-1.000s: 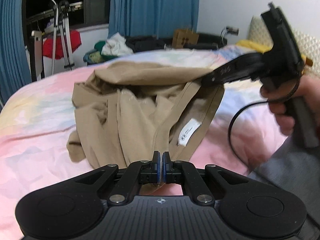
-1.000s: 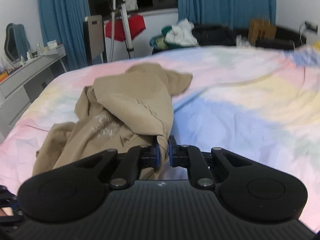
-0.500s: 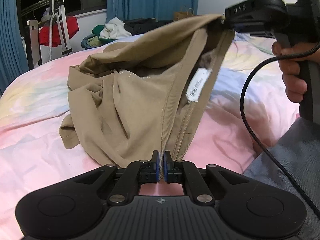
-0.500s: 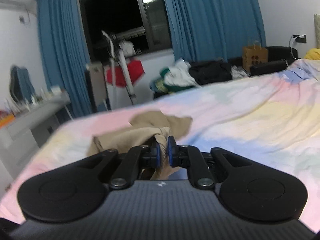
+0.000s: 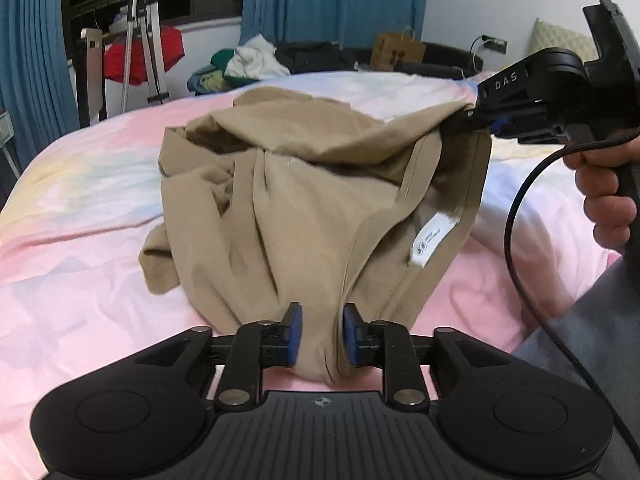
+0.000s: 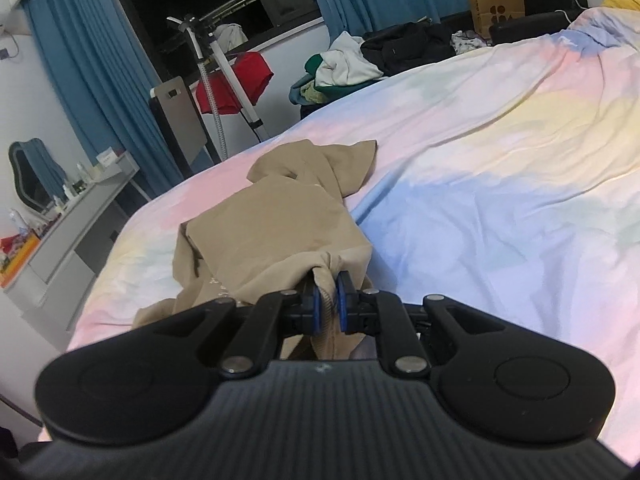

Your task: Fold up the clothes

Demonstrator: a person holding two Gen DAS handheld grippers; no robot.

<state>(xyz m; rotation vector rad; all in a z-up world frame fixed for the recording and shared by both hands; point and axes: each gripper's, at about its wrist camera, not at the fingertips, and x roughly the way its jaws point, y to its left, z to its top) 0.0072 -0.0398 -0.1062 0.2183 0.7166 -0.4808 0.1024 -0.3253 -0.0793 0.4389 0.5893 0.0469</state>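
A tan garment (image 5: 304,200) lies crumpled on the pastel bed sheet (image 5: 80,208), with a white label (image 5: 434,240) showing inside its neckline. My left gripper (image 5: 320,338) is open, its blue pads apart with a fold of the tan cloth lying loosely between them. My right gripper (image 6: 329,308) is shut on a bunched edge of the garment (image 6: 272,232) and holds it lifted. It also shows in the left wrist view (image 5: 486,122) at the upper right, pinching the neckline.
The bed sheet (image 6: 500,184) stretches far to the right. Beyond the bed are blue curtains (image 6: 80,80), a drying rack with red cloth (image 6: 236,80), a pile of clothes (image 6: 344,64), a paper bag (image 6: 496,8) and a grey dresser (image 6: 68,232).
My left gripper has opened and let go of the garment's edge. My right gripper has kept its hold and come down lower, so the cloth hangs less taut.
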